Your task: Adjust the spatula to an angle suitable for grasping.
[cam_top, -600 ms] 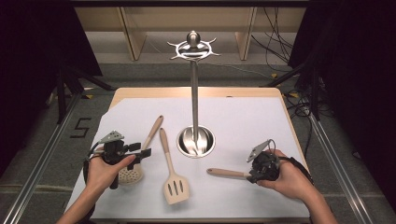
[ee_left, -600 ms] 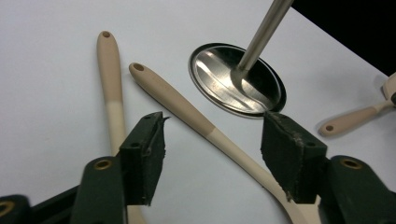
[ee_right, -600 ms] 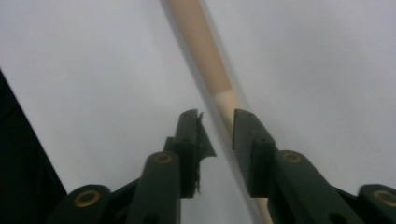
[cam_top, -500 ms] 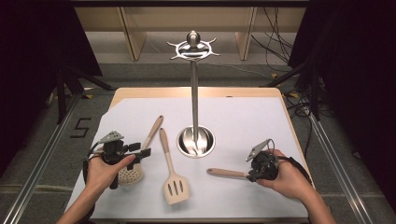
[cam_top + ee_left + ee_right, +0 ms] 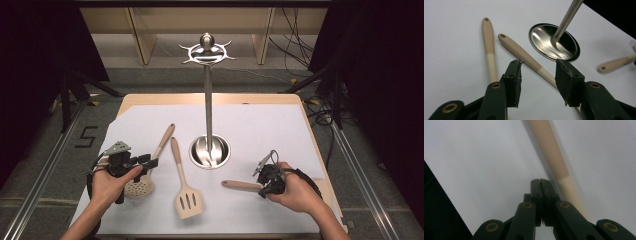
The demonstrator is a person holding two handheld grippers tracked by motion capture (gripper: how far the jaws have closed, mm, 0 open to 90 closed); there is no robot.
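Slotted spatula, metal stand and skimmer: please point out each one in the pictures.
Slotted spatula (image 5: 188, 201): high view, on its slotted blade.
Metal stand (image 5: 208, 107): high view, midway up its upright pole.
Skimmer (image 5: 139, 185): high view, on its round holed head, beside the person's left hand.

A wooden bench (image 5: 305, 107) under a white sheet (image 5: 270, 130) stands on grey carpet (image 5: 45, 165) marked "5" (image 5: 86, 136). Dark curtains (image 5: 45, 45) flank it — cables (image 5: 295, 30) trail behind, metal rails (image 5: 360, 175) alongside.
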